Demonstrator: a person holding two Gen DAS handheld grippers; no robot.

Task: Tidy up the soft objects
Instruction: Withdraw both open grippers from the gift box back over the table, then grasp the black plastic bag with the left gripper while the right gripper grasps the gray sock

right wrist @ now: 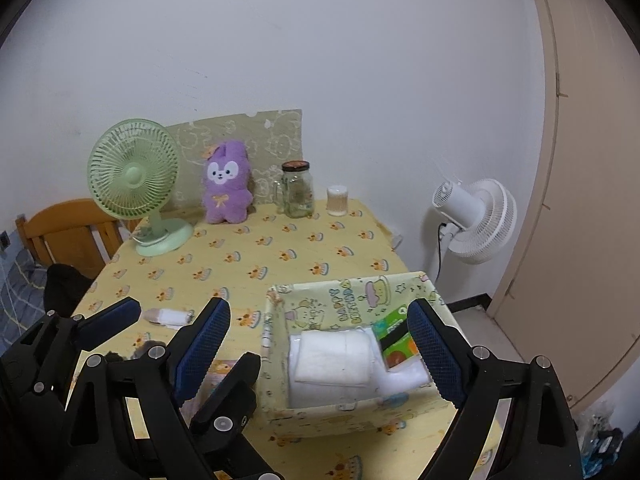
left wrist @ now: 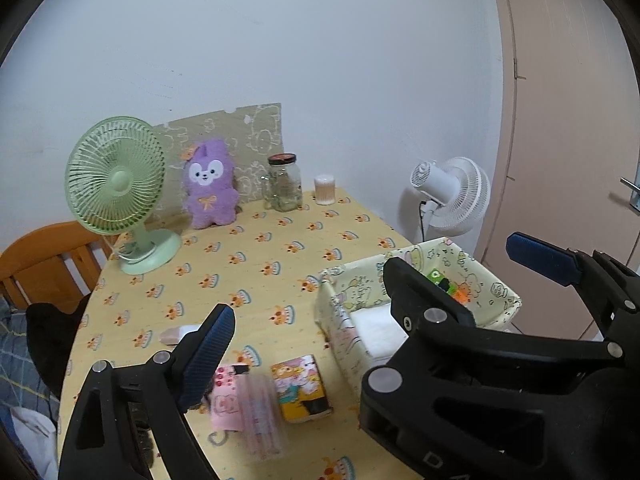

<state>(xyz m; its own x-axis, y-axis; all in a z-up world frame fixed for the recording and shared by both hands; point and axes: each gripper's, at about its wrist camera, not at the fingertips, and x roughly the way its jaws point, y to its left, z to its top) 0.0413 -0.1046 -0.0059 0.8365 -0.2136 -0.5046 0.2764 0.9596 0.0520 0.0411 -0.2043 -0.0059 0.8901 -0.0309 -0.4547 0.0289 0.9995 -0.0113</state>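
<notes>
counter: yellow printed cloth, white wall behind
basket: held white folded towels
jaws: both grippers' stood apart

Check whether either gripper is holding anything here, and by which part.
Nothing is held. The left gripper and right gripper both have open, empty jaws above the table.

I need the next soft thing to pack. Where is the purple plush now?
The purple plush stands at the table's far edge, between the green fan and the glass jar.
</notes>
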